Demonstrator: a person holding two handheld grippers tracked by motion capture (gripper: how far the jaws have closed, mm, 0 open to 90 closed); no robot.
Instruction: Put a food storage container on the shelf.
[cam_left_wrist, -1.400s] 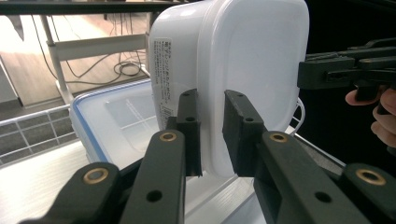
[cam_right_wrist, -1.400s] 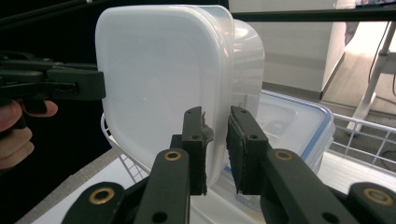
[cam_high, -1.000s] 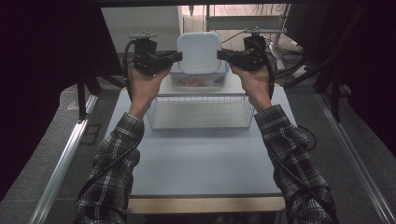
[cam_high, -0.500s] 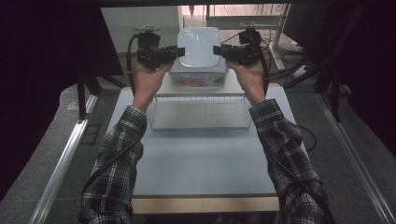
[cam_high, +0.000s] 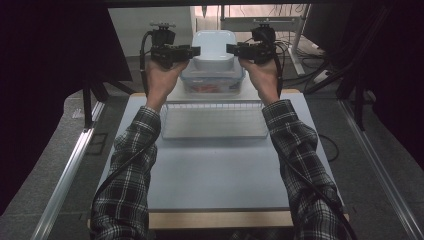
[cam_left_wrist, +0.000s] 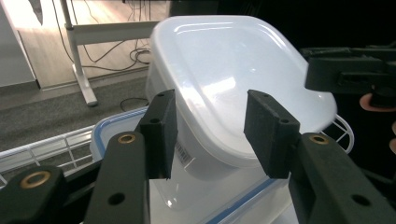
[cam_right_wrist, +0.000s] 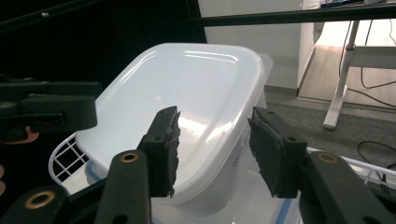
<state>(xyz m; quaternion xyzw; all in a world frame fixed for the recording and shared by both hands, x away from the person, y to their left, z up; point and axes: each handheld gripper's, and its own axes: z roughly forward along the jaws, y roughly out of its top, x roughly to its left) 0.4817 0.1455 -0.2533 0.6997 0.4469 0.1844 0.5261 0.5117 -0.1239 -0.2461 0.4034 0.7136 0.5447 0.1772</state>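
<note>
I have both grippers up at the far edge of the surface (cam_high: 215, 165), one on each side of the white container (cam_high: 214, 50), which sits stacked on top of a clear container with a blue-trimmed lid (cam_high: 212, 82). That lower box appears to rest at the far end of the wire basket (cam_high: 214, 121), though I cannot tell exactly how it is seated. From the high view, my left gripper (cam_high: 192, 50) points inward from the left and my right gripper (cam_high: 232, 49) points inward from the right, so the white container lies straight between them, about equally near to each. In the left gripper view the jaws of the left gripper (cam_left_wrist: 210, 133) stand apart, with the rim of the white container (cam_left_wrist: 233, 79) showing just beyond the gap; they are not clamped on anything. The right gripper view shows the same: the right gripper (cam_right_wrist: 212, 149) has its jaws apart, the lid edge of the white container (cam_right_wrist: 187, 107) sitting just past them. The container's flat lid faces up and its side rims run across each gripper's line of approach, so I judge each jaw pair needs to move straight inward to straddle a rim. Neither side has an advantage; it looks like a two-handed pickup, and uneven closing could tip the box off the one below.
</note>
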